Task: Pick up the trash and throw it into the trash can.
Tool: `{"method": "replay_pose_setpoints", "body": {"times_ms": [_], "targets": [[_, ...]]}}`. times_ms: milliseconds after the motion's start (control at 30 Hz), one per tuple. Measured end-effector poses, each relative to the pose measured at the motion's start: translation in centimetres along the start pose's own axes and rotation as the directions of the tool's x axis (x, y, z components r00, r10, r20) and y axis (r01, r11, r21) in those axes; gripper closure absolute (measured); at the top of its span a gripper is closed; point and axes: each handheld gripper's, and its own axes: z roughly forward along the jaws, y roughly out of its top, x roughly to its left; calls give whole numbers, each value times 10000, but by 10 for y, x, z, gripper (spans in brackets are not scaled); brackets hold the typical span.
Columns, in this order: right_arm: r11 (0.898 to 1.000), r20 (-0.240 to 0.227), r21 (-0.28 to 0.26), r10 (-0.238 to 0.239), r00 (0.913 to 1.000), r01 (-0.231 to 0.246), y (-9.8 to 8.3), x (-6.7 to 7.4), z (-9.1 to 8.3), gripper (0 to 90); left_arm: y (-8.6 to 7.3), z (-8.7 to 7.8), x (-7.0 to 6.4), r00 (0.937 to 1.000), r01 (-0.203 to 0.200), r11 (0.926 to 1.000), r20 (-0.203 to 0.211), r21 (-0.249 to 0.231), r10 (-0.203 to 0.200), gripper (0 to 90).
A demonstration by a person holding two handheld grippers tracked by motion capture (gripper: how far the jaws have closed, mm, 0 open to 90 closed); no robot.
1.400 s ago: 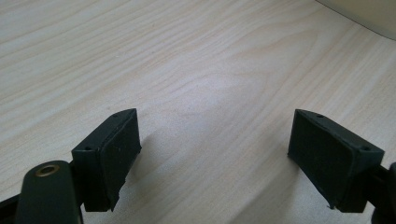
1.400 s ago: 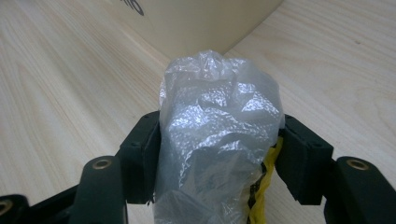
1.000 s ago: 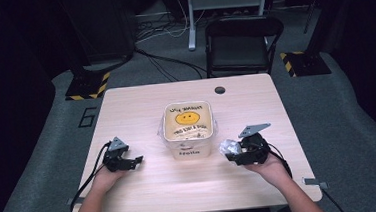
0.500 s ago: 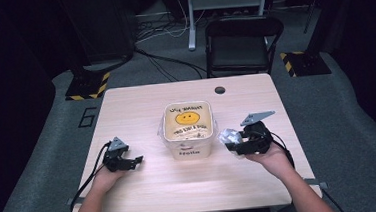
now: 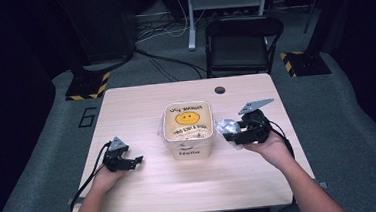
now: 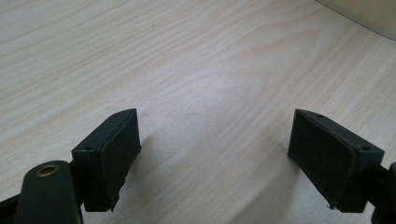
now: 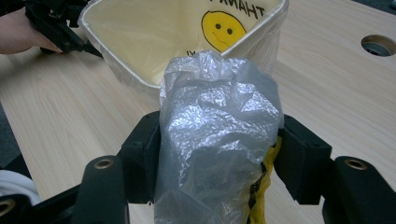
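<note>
- A crumpled clear plastic bag (image 7: 217, 135), with a bit of yellow showing at its lower edge, sits pinched between the two jaws of the right claw (image 5: 233, 134); in the high view the bag (image 5: 227, 128) is just beside the bin's right wall, at about 3 o'clock from it.
- The bin (image 5: 188, 131) stands near the middle of the desk (image 5: 141, 109), lined with a cream bag printed with a yellow smiley face and dark lettering; its front carries a small label.
- In the right gripper view the bin's open mouth (image 7: 154, 37) lies just beyond the held bag, toward 12 o'clock.
- The right hand (image 5: 271, 148) holds its claw above the desk, pointing toward the bin.
- The left claw (image 5: 130, 162) rests low at about 8 o'clock from the bin, well apart from it, its jaws spread wide over bare wood.
- A round hole (image 5: 219, 89) in the desk lies at 1 o'clock from the bin.
- A black folding chair (image 5: 241, 42) stands on the floor beyond the far edge of the desk.
</note>
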Motion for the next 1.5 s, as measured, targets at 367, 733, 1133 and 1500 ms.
{"method": "replay_pose_setpoints", "body": {"times_ms": [367,733,1133,1500], "targets": [[9999,-66,-144,-59,10000,58,22,1,-4,386,0,0,0,10000,-6,10000,2,7,6,165],[9993,-173,-257,-288,9994,283,40,5,5,385,0,0,0,10000,-2,10000,3,6,2,165],[9976,-276,-380,-596,9978,585,62,14,27,385,0,0,0,10000,-3,10000,1,2,3,165],[9969,-301,-396,-696,9971,684,74,18,52,385,0,0,0,10000,-14,10000,6,7,14,165]]}}
